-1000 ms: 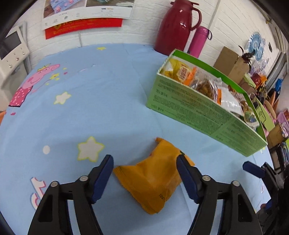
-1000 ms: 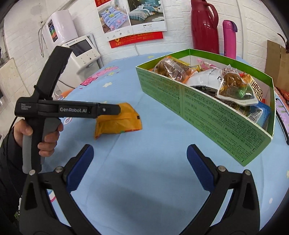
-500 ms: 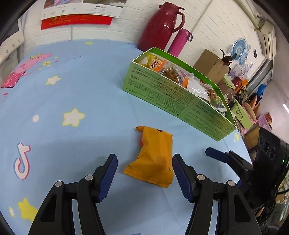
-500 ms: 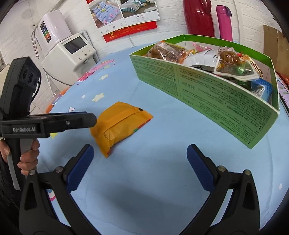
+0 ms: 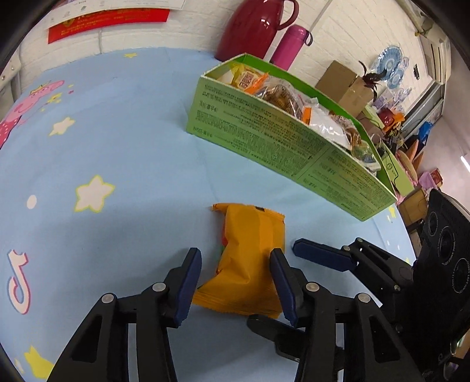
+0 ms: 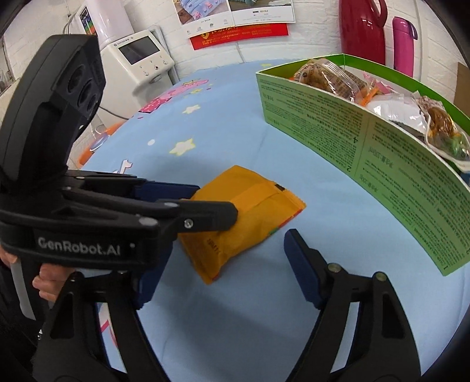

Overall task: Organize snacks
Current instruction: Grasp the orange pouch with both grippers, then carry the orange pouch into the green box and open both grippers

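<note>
Left tool straddling the orange snack packet

The left tool [image 5: 236,282] stood part open, its fingers either side of the orange packet [image 5: 249,258] lying on the worktop [image 5: 123,152]. The right tool [image 6: 223,264] gaped wide, empty. The green box [image 5: 279,138] of snacks sat at one o'clock.

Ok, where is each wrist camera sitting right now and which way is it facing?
Left wrist: behind the left gripper, looking over the orange snack packet toward the green box; right gripper beside it.
Right wrist: behind the right gripper, low over the table, facing the packet; left gripper and a hand show.
Shared: packet, box, red thermos.
</note>
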`<act>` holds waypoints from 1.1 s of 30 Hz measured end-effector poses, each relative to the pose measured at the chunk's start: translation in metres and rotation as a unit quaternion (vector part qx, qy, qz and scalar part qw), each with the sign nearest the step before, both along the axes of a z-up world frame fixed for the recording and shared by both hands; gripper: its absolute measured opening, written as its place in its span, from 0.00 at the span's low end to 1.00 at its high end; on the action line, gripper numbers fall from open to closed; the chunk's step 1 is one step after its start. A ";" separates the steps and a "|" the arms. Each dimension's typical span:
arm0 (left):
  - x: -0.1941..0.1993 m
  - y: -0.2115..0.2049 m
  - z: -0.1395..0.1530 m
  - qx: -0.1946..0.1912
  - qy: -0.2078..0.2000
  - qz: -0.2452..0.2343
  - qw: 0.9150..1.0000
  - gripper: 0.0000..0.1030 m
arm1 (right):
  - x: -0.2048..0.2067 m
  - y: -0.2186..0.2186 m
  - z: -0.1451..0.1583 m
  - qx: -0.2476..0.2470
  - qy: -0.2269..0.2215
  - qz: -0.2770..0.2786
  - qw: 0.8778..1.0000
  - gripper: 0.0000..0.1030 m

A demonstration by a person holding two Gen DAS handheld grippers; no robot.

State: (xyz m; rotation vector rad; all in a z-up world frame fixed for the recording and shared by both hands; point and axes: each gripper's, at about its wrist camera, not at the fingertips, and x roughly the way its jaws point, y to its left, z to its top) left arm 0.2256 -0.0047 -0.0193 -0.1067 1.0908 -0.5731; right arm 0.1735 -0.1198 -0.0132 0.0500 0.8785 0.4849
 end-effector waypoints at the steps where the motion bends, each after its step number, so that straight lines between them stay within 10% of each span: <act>1: -0.001 -0.001 0.000 -0.001 0.001 0.001 1.000 0.43 | 0.002 0.002 -0.001 -0.007 -0.002 0.002 1.000 0.64; 16: -0.032 -0.024 0.070 -0.020 -0.083 0.001 0.996 0.34 | -0.019 -0.030 0.046 0.058 -0.074 -0.008 0.996 0.45; 33: 0.036 -0.118 0.129 -0.033 -0.136 -0.044 0.989 0.34 | 0.033 -0.112 0.084 0.092 -0.130 -0.061 0.985 0.41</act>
